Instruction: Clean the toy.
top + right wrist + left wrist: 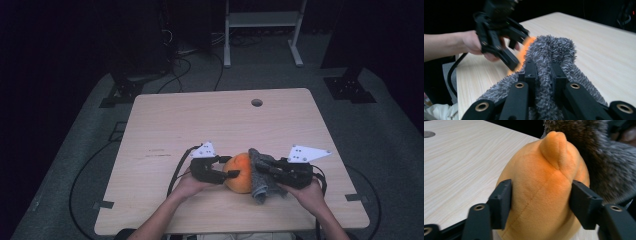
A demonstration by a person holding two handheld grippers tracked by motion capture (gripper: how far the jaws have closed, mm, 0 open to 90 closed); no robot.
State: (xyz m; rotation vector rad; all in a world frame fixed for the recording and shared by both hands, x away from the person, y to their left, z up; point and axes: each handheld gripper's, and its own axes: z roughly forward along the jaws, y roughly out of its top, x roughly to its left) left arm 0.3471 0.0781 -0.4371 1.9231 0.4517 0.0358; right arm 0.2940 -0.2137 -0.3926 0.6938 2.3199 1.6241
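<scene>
- While both hands rest near the front edge of the desk (165, 115), the left claw (231, 166) has its two black jaws set on either side of the orange plush toy (239, 172).
- From the left gripper view, the jaws of the left claw (540, 201) press into the flanks of the orange plush toy (541, 195), so it is clamped on the toy, which dents slightly where the pads meet it.
- That toy sits on the pale wood at the near middle of the desk, between the two hands, with a small rounded nub sticking up on top.
- Draped against the toy's right side is a grey fuzzy cloth (259, 176), touching the orange plush and hanging down to the desk.
- Over on the right, the right claw (264, 167) has its jaws drawn close together with a fold of the cloth pinched between them.
- Seen along the right claw (544, 72), the grey fuzzy cloth (554, 50) bunches up through the narrow gap between the pads and spills down on both sides.
- Farther off in that same view, the left hand (474, 43) grips its black tool, with a sliver of orange showing beside the cloth.
- Black cables trail from both tools toward the near edge of the desk.
- Near the far edge of the desk there is a small round hole (257, 102).
</scene>
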